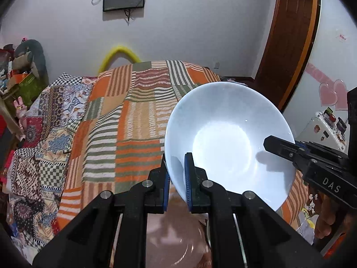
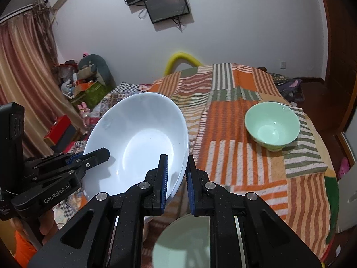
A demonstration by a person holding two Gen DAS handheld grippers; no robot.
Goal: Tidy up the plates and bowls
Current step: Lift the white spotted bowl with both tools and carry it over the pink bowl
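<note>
A: While the white bowl hangs tilted above the striped blanket, both claws have it by the rim — the left gripper clenched on the near edge in its own view, one blue pad inside the bowl and one outside.

B: And the right gripper?

A: Clamped on the same bowl's rim at the opposite side, its pads pressed either side of the wall. In the left wrist view it reaches in from the bowl's right edge; a hand shows beneath it.

B: What else lies near the white bowl?

A: A green bowl stands upright on the blanket, well apart from the white bowl and to its right in the right wrist view. Under the white bowl, close to the cameras, sit two blurred dishes — a pink plate below the left claw and a pale green plate below the right one.

B: Does the white bowl touch the blanket?

A: No, it hangs clear of it, mouth turned toward the cameras.
</note>
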